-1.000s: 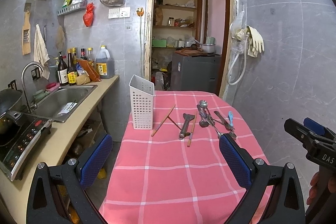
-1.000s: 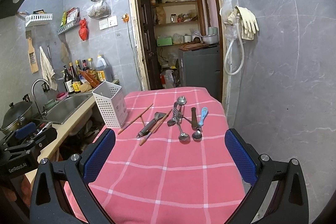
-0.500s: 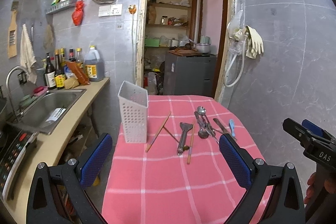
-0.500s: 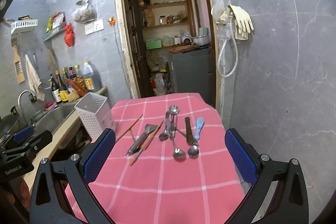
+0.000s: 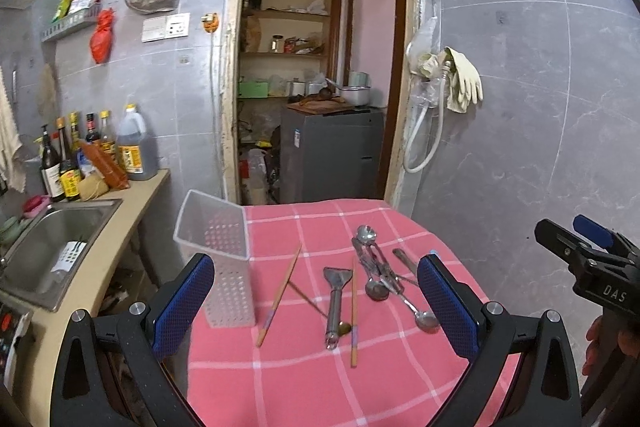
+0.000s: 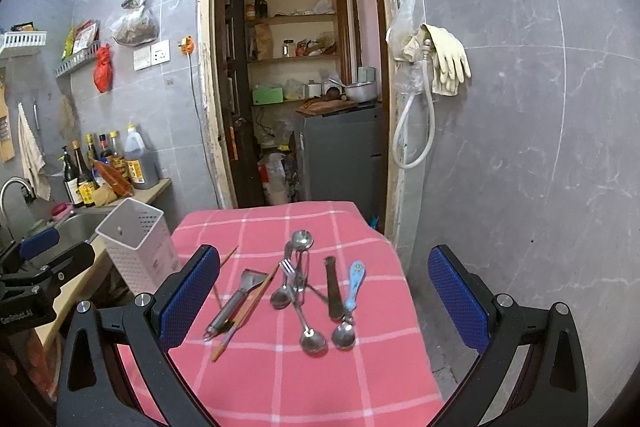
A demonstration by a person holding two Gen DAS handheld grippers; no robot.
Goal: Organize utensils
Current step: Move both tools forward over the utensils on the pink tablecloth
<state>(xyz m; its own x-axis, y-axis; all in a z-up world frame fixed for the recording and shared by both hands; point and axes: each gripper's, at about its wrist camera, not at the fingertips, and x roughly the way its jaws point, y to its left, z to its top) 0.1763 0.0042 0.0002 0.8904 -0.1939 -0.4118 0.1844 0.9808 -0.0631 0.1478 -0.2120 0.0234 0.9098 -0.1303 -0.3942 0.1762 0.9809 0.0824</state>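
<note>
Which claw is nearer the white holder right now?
Left. The holder stands just beyond the left claw, by its left finger. For the right claw the holder sits off to the left, past its left finger.

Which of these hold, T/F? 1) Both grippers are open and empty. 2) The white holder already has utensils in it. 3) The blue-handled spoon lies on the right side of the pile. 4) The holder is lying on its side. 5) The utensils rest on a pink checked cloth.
1) Both the left gripper and the right gripper are open and empty. True.
2) The white holder has utensils in it. False: it looks empty; the utensils lie on the cloth.
3) The blue-handled spoon lies on the right side of the pile. True.
4) The holder lies on its side. False: it stands upright at the table's left edge.
5) The utensils rest on a pink checked cloth. True.
</note>
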